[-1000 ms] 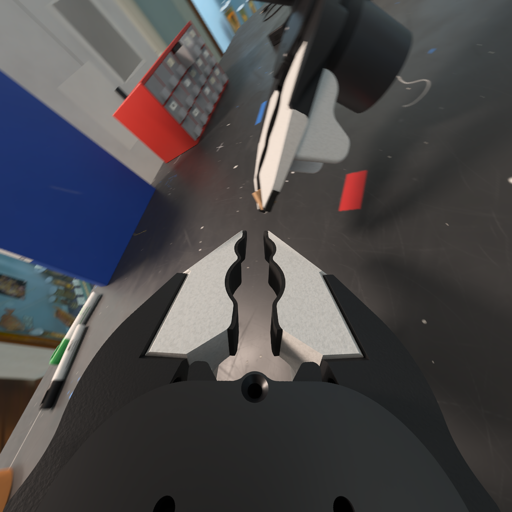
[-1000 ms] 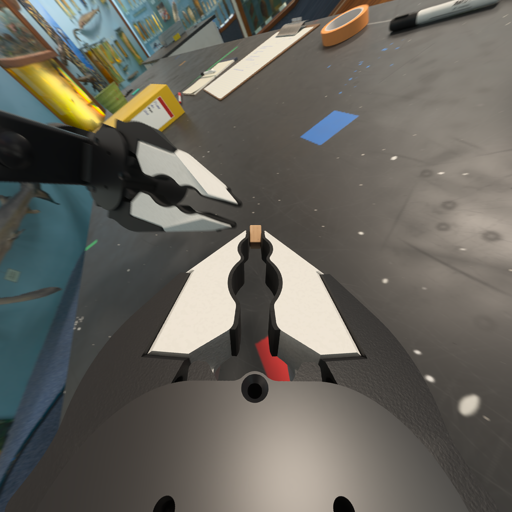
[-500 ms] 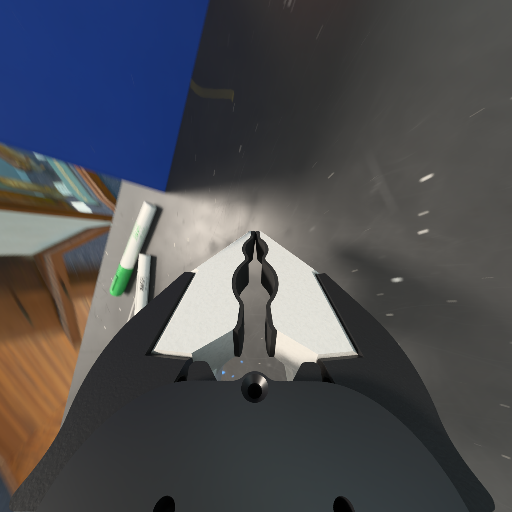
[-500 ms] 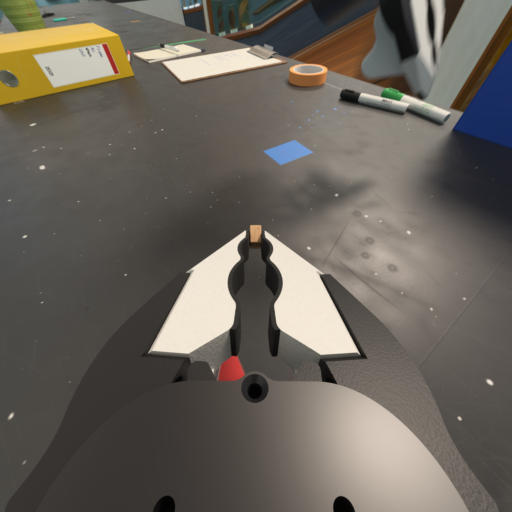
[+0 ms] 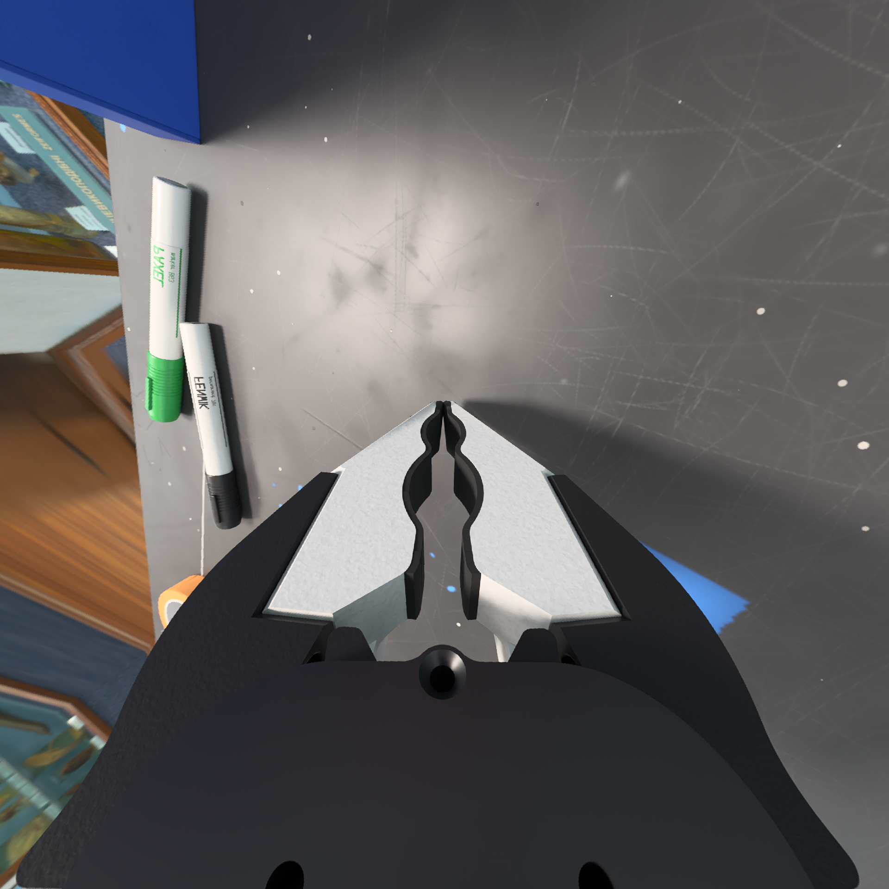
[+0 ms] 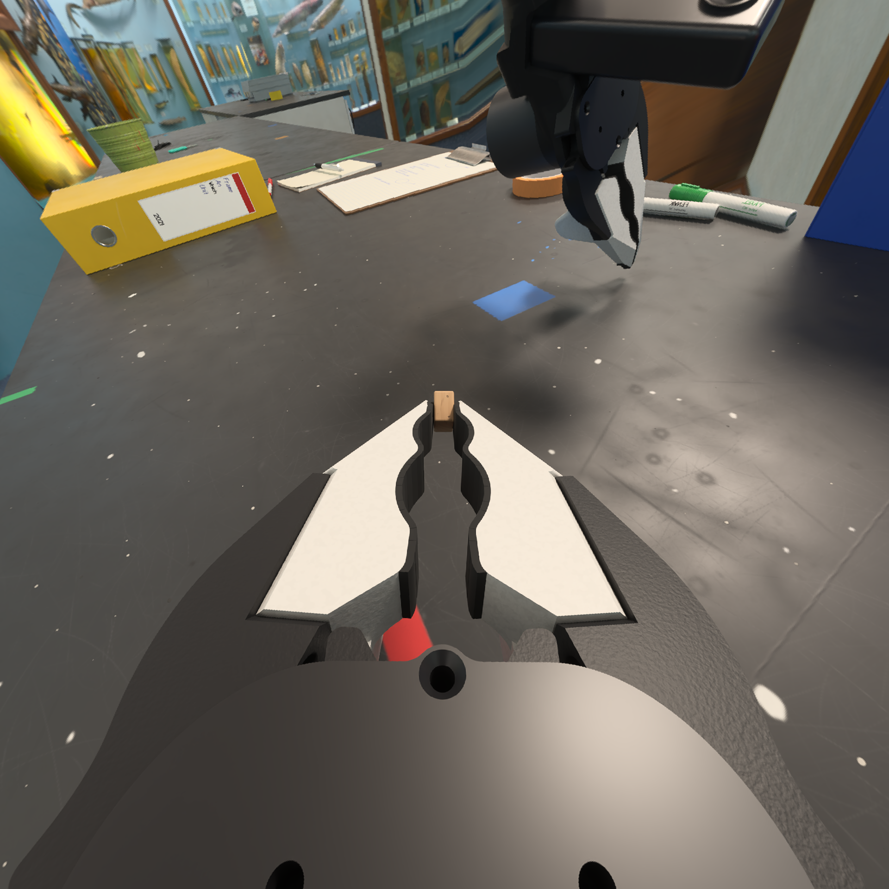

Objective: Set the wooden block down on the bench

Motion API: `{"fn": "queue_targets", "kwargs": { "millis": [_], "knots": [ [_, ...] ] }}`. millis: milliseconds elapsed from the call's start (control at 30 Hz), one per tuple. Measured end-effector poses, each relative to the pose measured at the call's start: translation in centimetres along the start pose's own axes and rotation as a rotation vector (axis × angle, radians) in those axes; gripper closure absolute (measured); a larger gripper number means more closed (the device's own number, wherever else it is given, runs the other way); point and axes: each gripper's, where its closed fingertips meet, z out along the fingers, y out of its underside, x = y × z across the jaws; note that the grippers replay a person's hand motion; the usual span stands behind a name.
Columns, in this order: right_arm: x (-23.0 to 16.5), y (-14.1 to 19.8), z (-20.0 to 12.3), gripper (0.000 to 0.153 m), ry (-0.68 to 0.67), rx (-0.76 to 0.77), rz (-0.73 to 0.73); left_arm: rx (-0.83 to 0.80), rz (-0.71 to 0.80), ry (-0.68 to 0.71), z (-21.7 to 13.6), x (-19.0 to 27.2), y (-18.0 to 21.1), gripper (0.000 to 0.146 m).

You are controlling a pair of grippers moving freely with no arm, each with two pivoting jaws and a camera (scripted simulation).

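My right gripper [image 6: 443, 412] is shut on a small wooden block [image 6: 443, 406], pinched between its fingertips above the dark bench [image 6: 240, 385]. My left gripper [image 5: 443, 405] is shut and empty, its tips touching, pointing down at the bench [image 5: 625, 240]. It also shows in the right wrist view [image 6: 624, 257], hanging above the bench at the far right, apart from the block. The block does not show in the left wrist view.
A blue patch [image 6: 513, 299] lies ahead of the block; a red patch [image 6: 406, 637] shows under my right gripper. Two markers [image 5: 192, 346], an orange tape roll [image 6: 536, 185], a yellow binder [image 6: 158, 207], a clipboard [image 6: 404, 185] and a blue box [image 5: 106, 62] stand farther off.
My left gripper has shut, swung away from the block and now hangs over the bench near the markers. My right gripper has turned right, still holding the block.
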Motion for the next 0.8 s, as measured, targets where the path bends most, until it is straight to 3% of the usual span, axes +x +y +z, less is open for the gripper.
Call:
{"fn": "queue_targets", "kwargs": {
  "millis": [400,800],
  "knots": [
    [0.4,-0.4,-0.4,0.146,0.011,0.037,0.019,0.08,-0.147,0.162,0.0,0.0,0.1,0.146],
    [0.5,-1.1,-1.3,0.146,0.002,0.108,0.039,0.094,-0.165,0.17,0.0,0.0,0.1,0.146]
  ]
}}
